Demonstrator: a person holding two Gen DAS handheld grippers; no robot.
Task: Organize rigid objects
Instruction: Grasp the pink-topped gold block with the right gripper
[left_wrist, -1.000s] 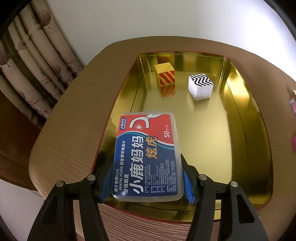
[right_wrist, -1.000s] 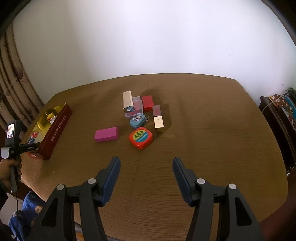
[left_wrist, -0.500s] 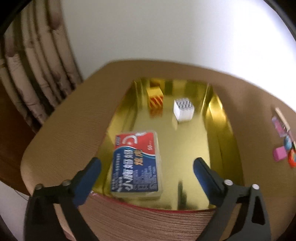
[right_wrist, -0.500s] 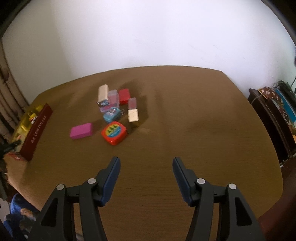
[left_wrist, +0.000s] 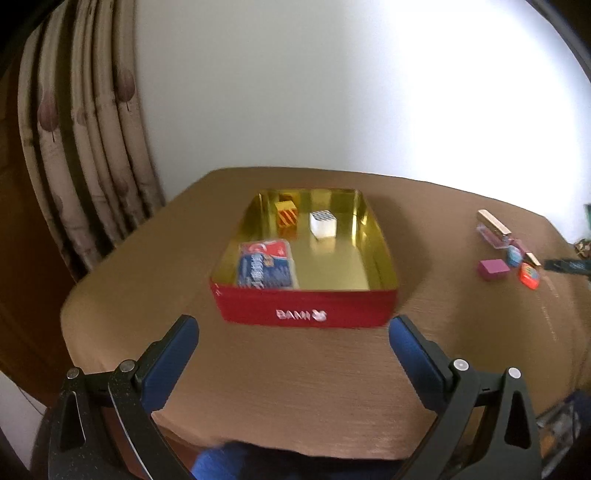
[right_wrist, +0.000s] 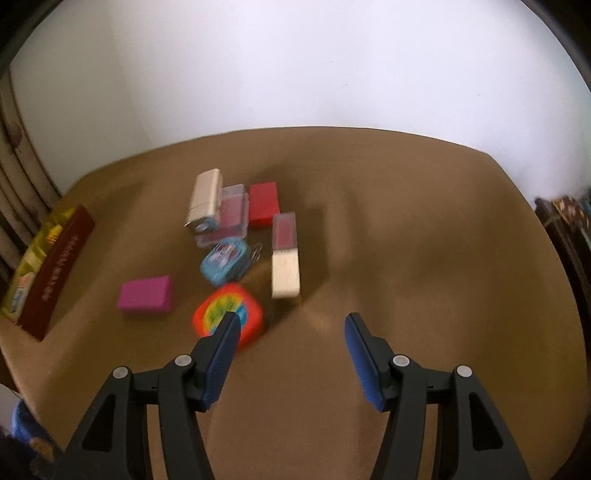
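Observation:
A red tin (left_wrist: 303, 314) with a gold inside stands on the brown table. In it lie a blue-and-red dental floss box (left_wrist: 267, 269), a yellow striped cube (left_wrist: 287, 218) and a white zigzag cube (left_wrist: 322, 224). My left gripper (left_wrist: 292, 326) hangs in front of the tin, jaws wide open and empty. My right gripper (right_wrist: 292, 319) is open and empty just short of a cluster: an orange tape measure (right_wrist: 255, 314) behind its left finger, a pink block (right_wrist: 146, 294), a small blue tin (right_wrist: 223, 260), a beige-and-clear box (right_wrist: 284, 254) and a red block (right_wrist: 263, 203).
A beige box (right_wrist: 205, 197) and a clear pink case (right_wrist: 232, 214) lie at the back of the cluster. Curtains (left_wrist: 85, 147) hang left of the table, and a white wall is behind it. A dark cabinet (right_wrist: 565, 229) stands beyond the table's right edge.
My left gripper let go of the floss box, opened wide and drew back out of the tin. My right gripper moved down and forward toward the cluster, same opening.

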